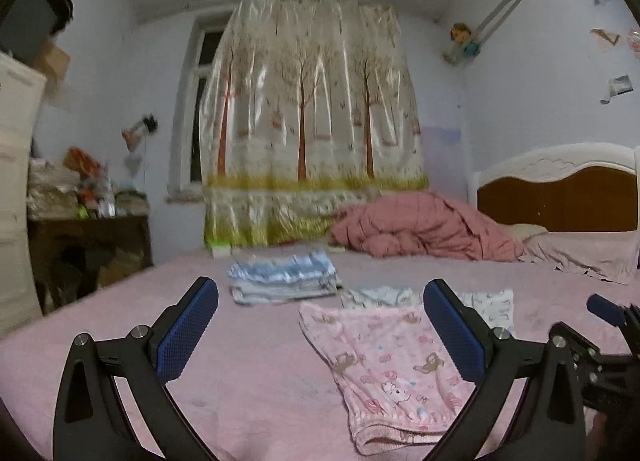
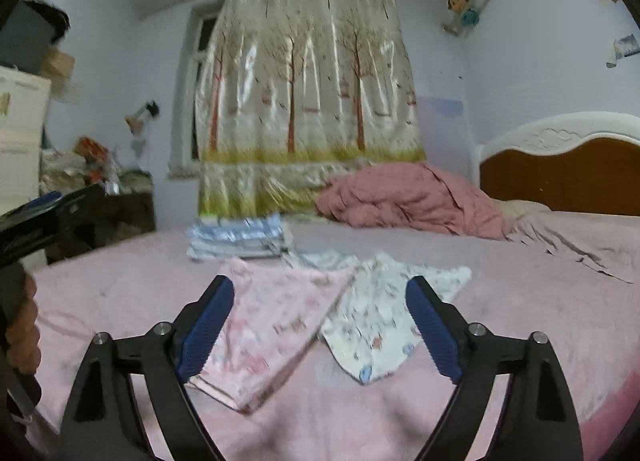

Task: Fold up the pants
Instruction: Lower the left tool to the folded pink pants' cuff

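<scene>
While the pink pants (image 1: pixel 384 365) lie flat on the bed (image 1: pixel 248 389), partly over white printed pants (image 2: pixel 380 325), the sensible start is pinching the cuff and waistband edges so the legs fold over evenly. Both the left hand-held gripper (image 1: pixel 320 325) and the right hand-held gripper (image 2: pixel 320 325) hover low over the cloth, jaws spread wide, holding nothing, pointing toward a folded blue stack (image 1: pixel 284 277).

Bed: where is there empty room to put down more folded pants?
Bare pink sheet lies left of the pink pants, in front of the blue folded stack. More lies right of the white pants. Crowded: the middle, and the back by the quilt.
</scene>
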A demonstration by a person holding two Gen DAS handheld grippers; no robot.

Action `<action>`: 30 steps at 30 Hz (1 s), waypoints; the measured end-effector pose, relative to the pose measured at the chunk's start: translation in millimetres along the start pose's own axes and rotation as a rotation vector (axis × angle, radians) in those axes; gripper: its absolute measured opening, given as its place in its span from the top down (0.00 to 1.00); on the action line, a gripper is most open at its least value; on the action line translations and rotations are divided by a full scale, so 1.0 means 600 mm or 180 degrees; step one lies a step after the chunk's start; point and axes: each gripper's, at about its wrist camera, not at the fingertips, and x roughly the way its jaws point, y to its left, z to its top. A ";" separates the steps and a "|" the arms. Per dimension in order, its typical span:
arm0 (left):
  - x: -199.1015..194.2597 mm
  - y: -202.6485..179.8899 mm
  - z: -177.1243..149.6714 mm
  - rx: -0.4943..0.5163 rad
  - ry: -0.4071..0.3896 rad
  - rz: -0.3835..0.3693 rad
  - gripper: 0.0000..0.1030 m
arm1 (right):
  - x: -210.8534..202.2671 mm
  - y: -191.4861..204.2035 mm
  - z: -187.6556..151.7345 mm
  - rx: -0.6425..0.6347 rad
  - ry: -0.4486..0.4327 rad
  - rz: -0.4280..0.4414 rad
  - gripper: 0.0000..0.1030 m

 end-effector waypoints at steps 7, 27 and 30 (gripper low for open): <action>-0.004 -0.001 -0.007 -0.0061 0.0311 0.0015 0.01 | -0.006 -0.004 0.005 0.0024 -0.0022 -0.0191 0.02; 0.123 -0.018 -0.222 -0.0377 0.2210 -0.0556 0.59 | 0.045 -0.034 -0.056 0.0248 0.0406 -0.0228 0.01; 0.124 -0.023 -0.225 -0.0236 0.2192 -0.0527 0.59 | 0.060 -0.040 -0.069 0.0319 0.0527 -0.0216 0.01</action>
